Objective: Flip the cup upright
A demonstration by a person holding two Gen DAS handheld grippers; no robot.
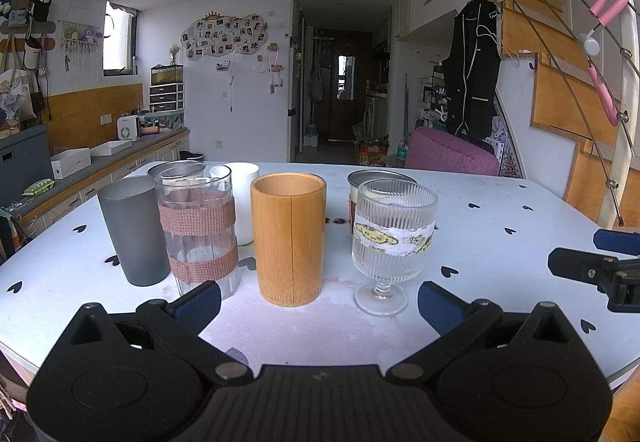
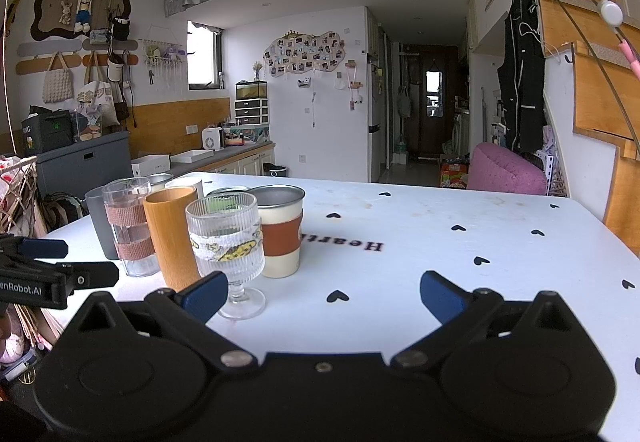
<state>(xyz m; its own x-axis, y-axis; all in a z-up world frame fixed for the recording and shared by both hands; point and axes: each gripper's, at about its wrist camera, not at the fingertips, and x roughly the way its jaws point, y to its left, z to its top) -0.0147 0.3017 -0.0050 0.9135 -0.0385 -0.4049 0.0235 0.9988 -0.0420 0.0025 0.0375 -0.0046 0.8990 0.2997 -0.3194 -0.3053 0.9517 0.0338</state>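
White surface [image 2: 440,242] lies bare toward its right edge; upright cups crowd the left. My left gripper [image 1: 319,302] and right gripper [image 2: 320,296] hold jaws wide, gripping nothing, before the ribbed goblet [image 1: 394,238].

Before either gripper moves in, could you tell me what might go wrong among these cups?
1. The ribbed stemmed glass stands on a narrow foot nearest the open left gripper; a nudge could tip it.
2. The cylindrical bamboo cup, the clear glass with burlap bands and the frosted grey tumbler stand close together, so open fingers may knock a neighbour.
3. The open right gripper hangs beside the left one; they could collide.
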